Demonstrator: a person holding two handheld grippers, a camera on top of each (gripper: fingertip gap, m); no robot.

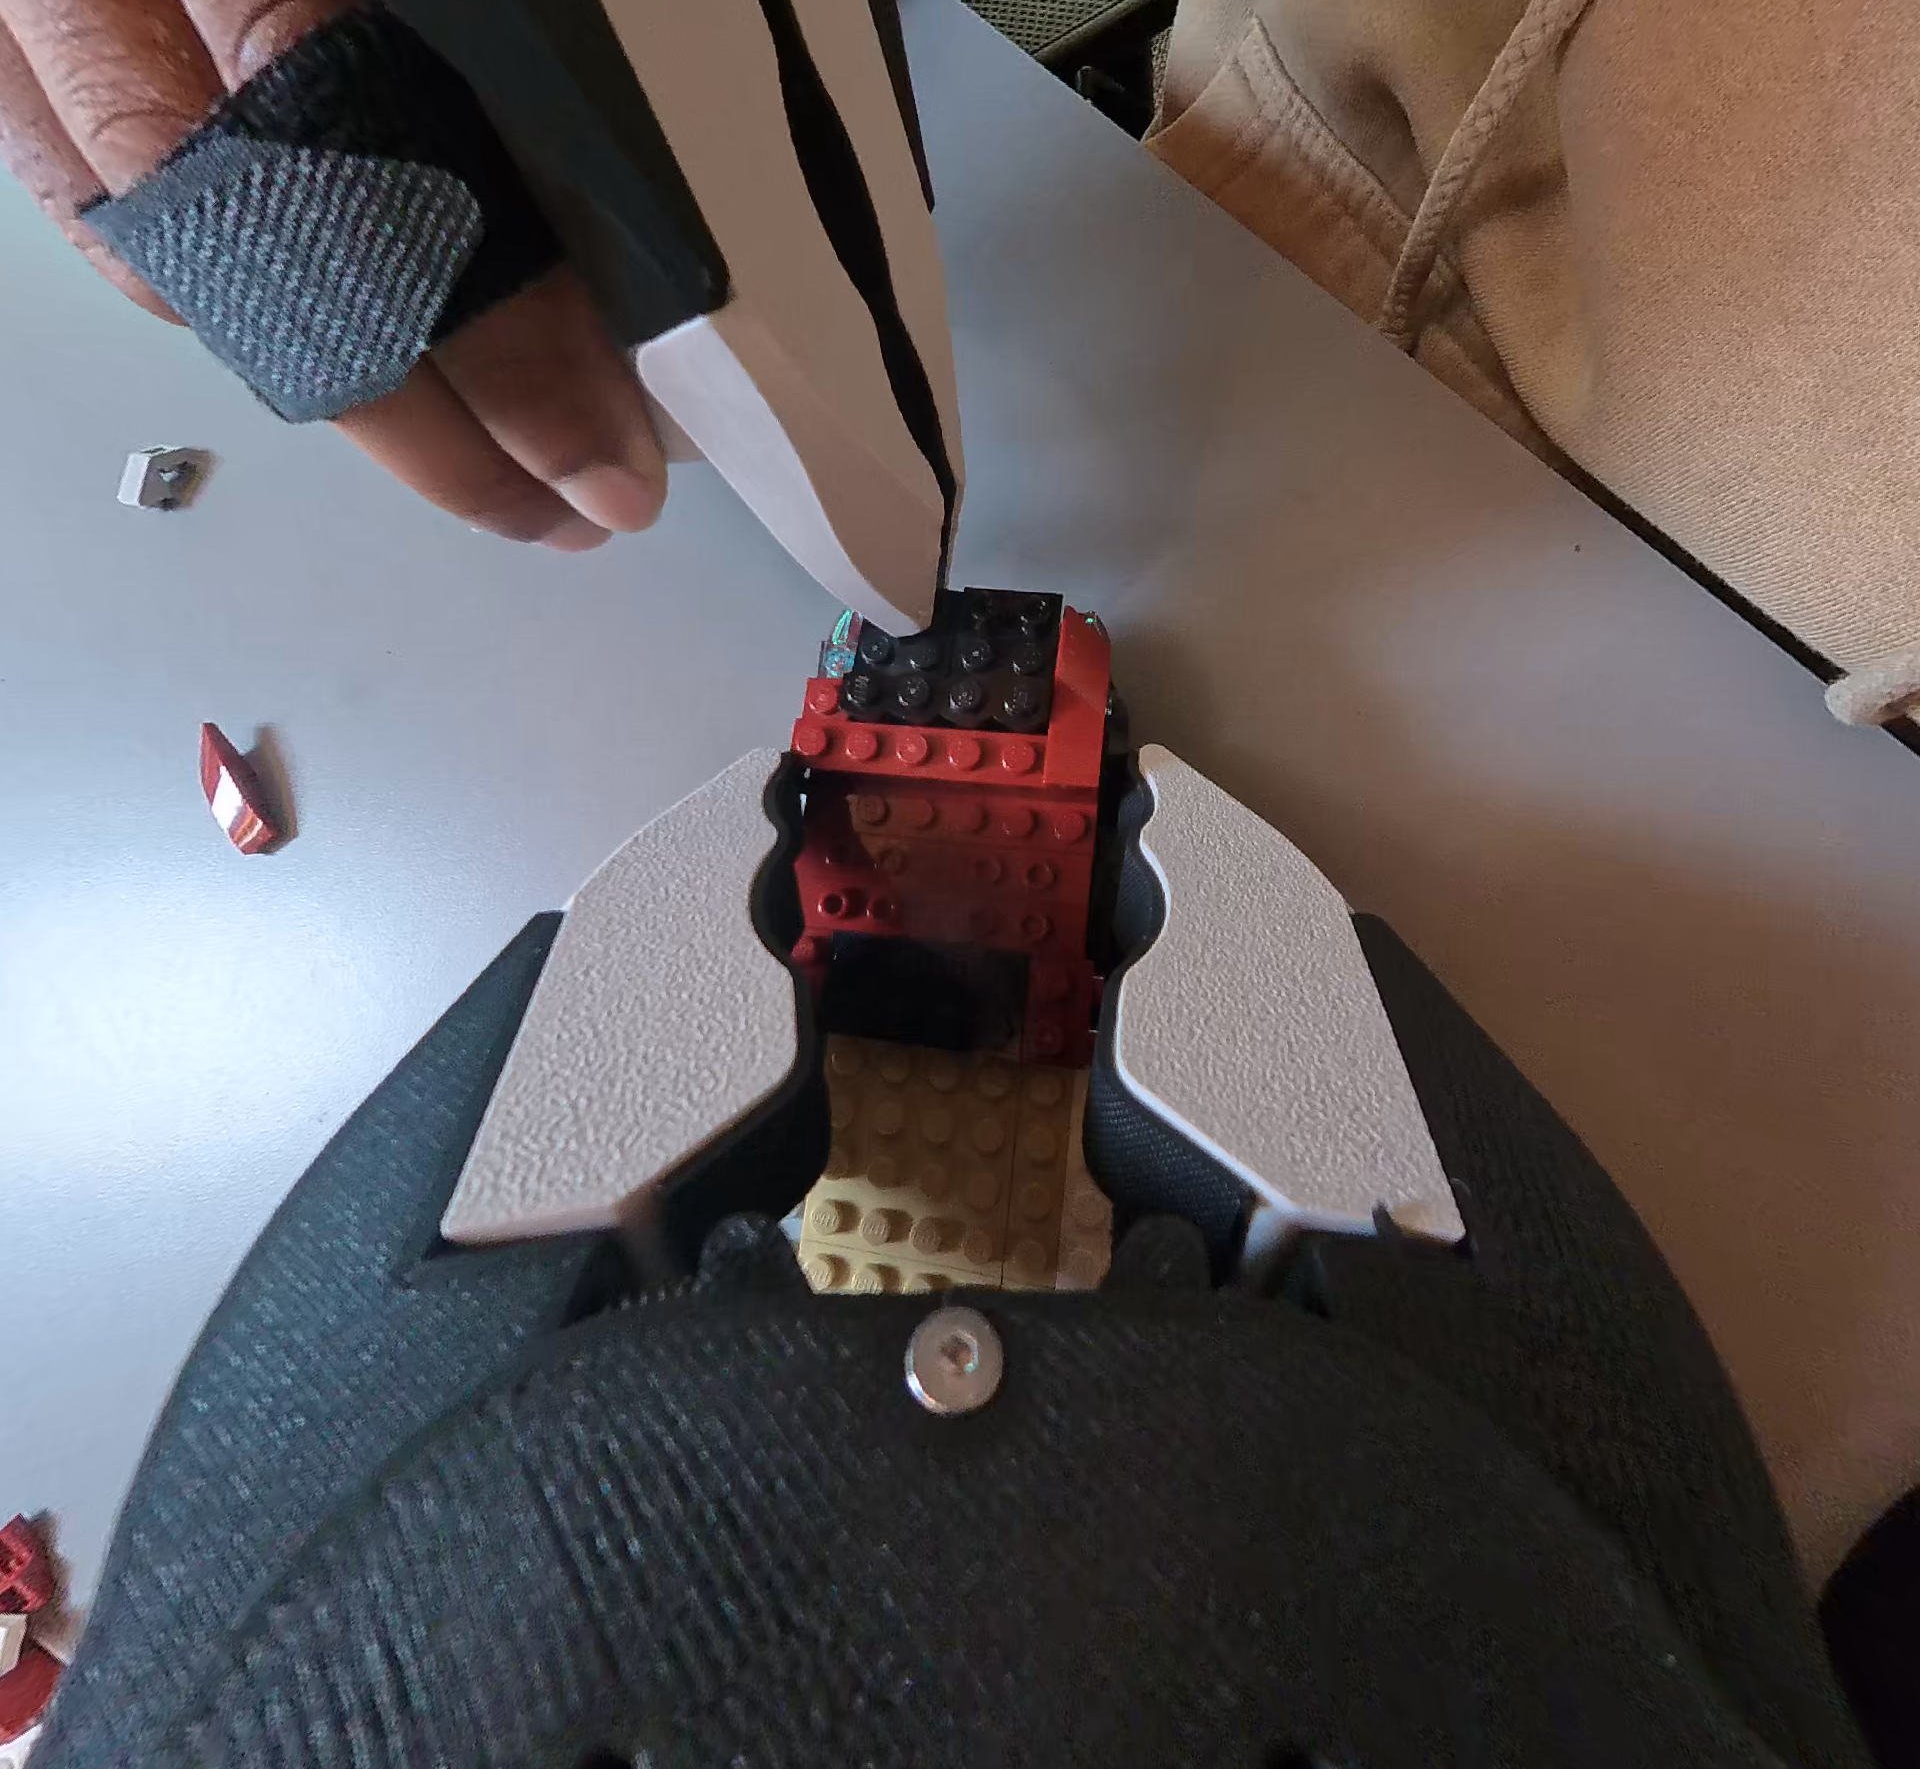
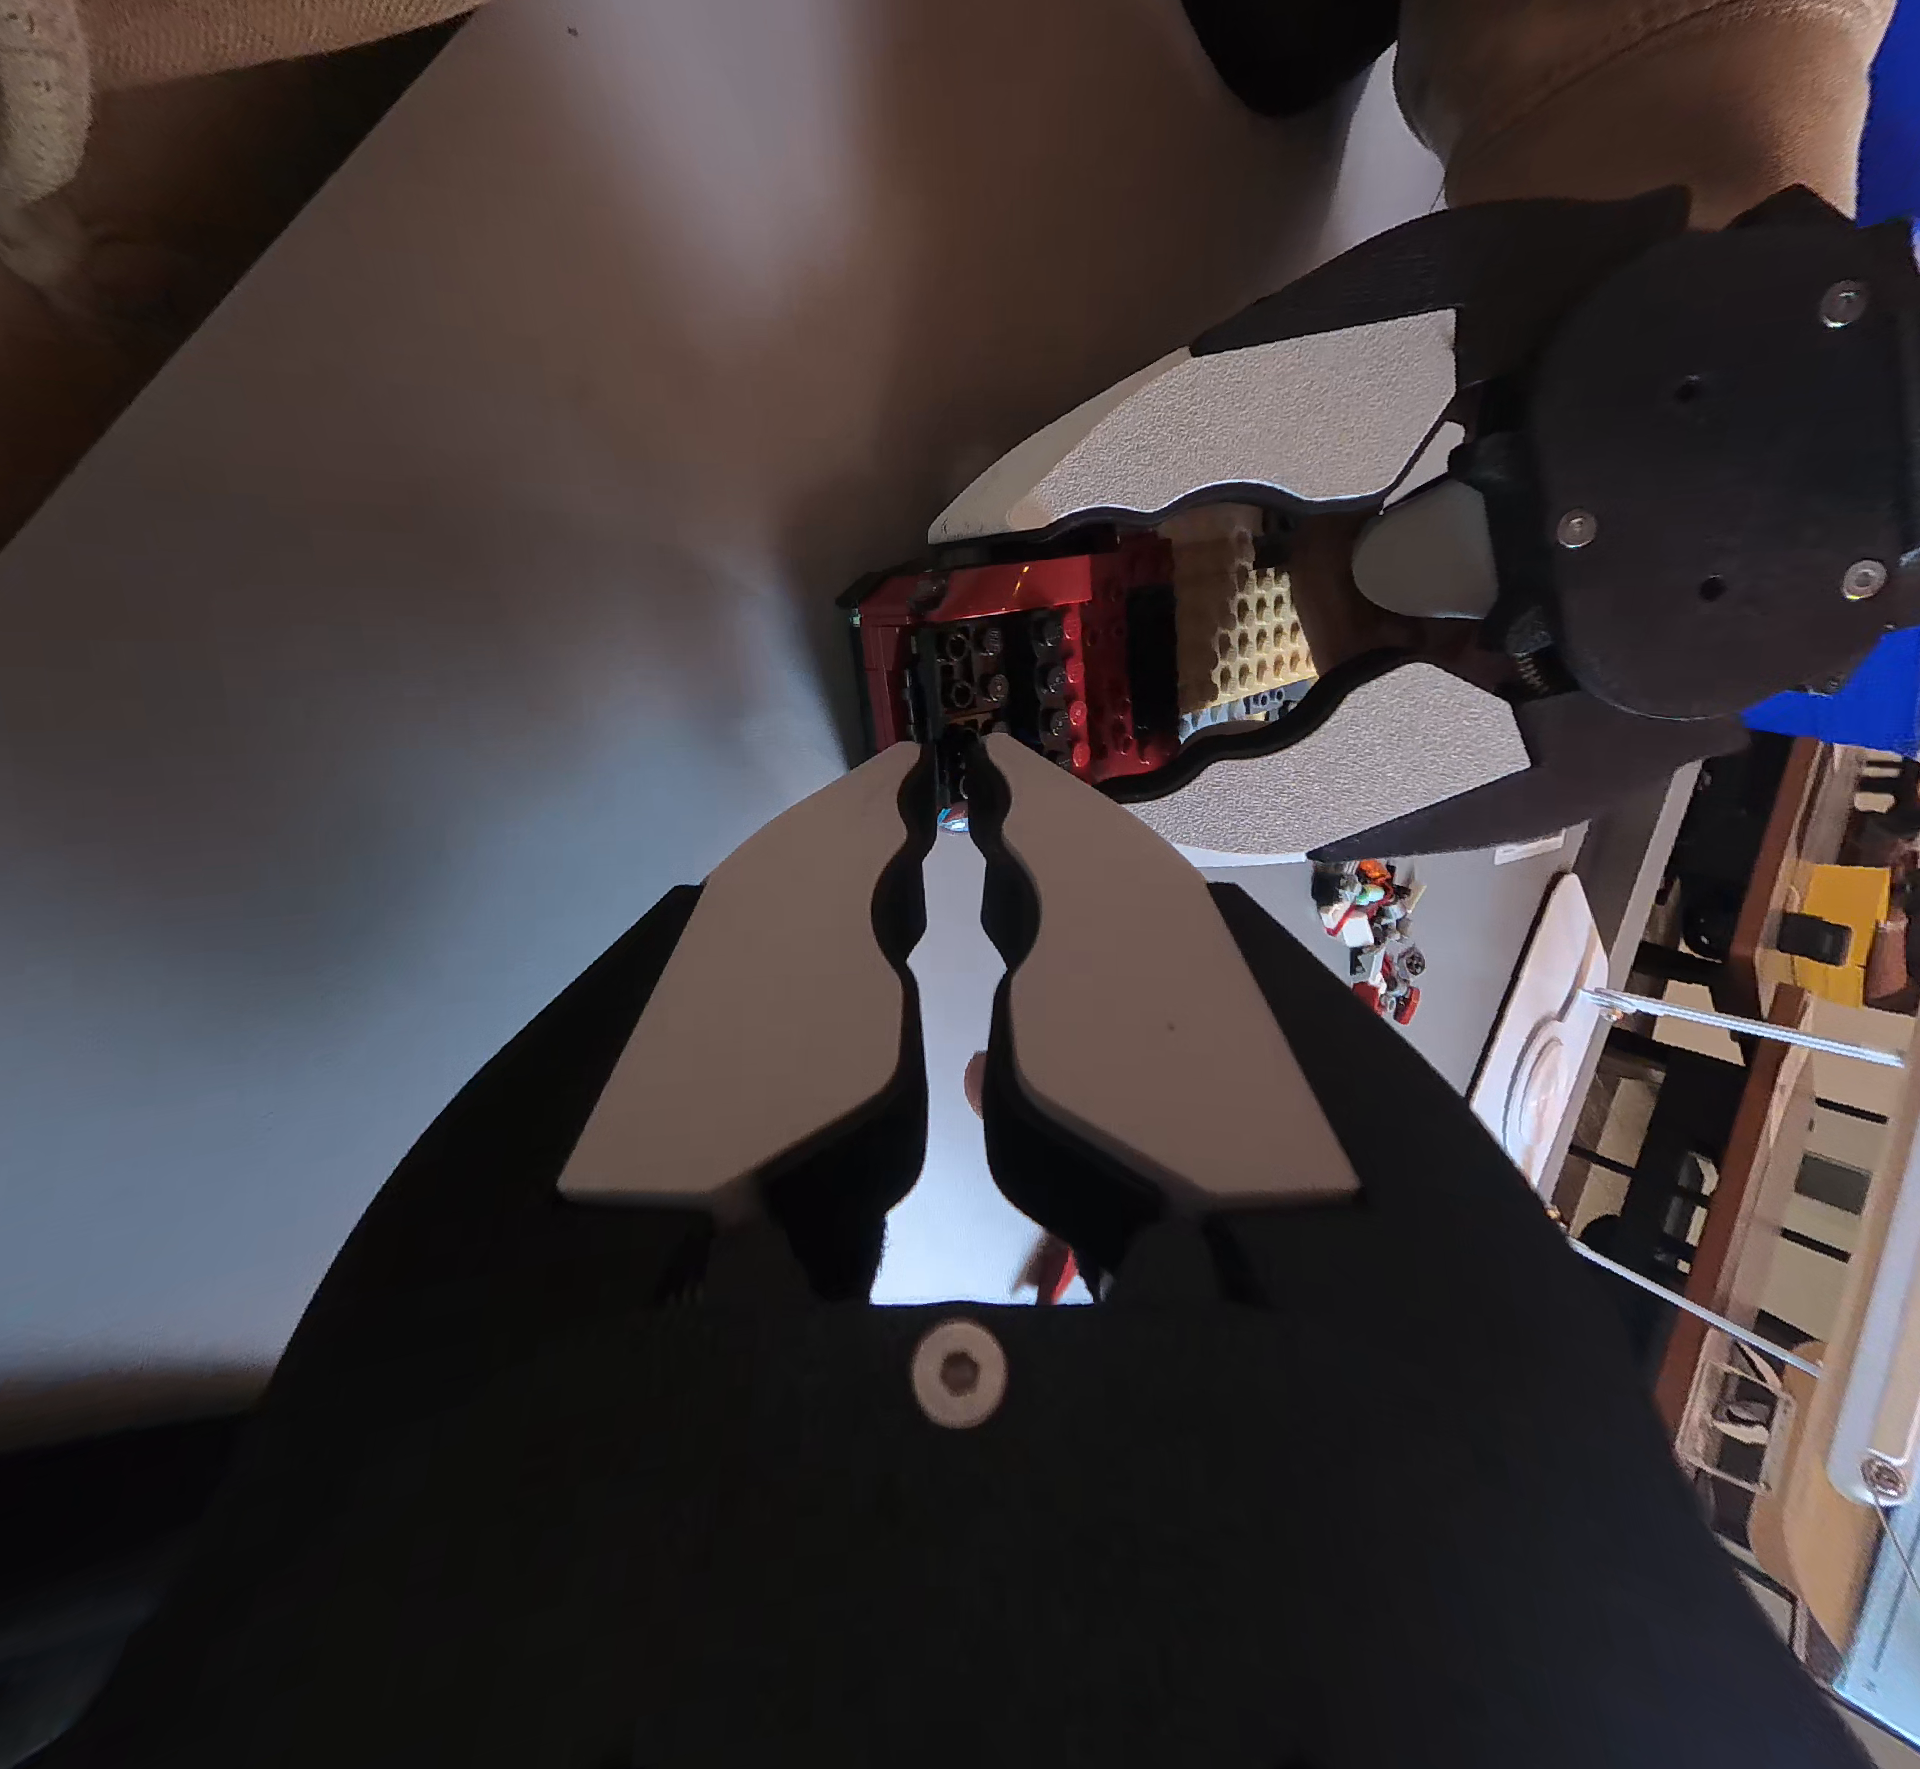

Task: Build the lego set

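1. Surface: a grey table (image 1: 1195, 431); loose bricks (image 2: 1377, 940) lie well apart from the red brick model (image 1: 940, 846).
2. My left gripper (image 1: 951, 784) clamps the model by its sides, pads pressing.
3. My right gripper (image 2: 951, 763) is nearly closed, pinching a thin black plate (image 2: 948, 769) at the model's far end (contact partly hidden).
4. Risk, as I judge it: a skewed pull could let the plate slip or pry neighbouring bricks off.

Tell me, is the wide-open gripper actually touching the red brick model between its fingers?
Touching. The right wrist view shows the left gripper with both fingers pressed against the sides of the red brick model, with no gap.
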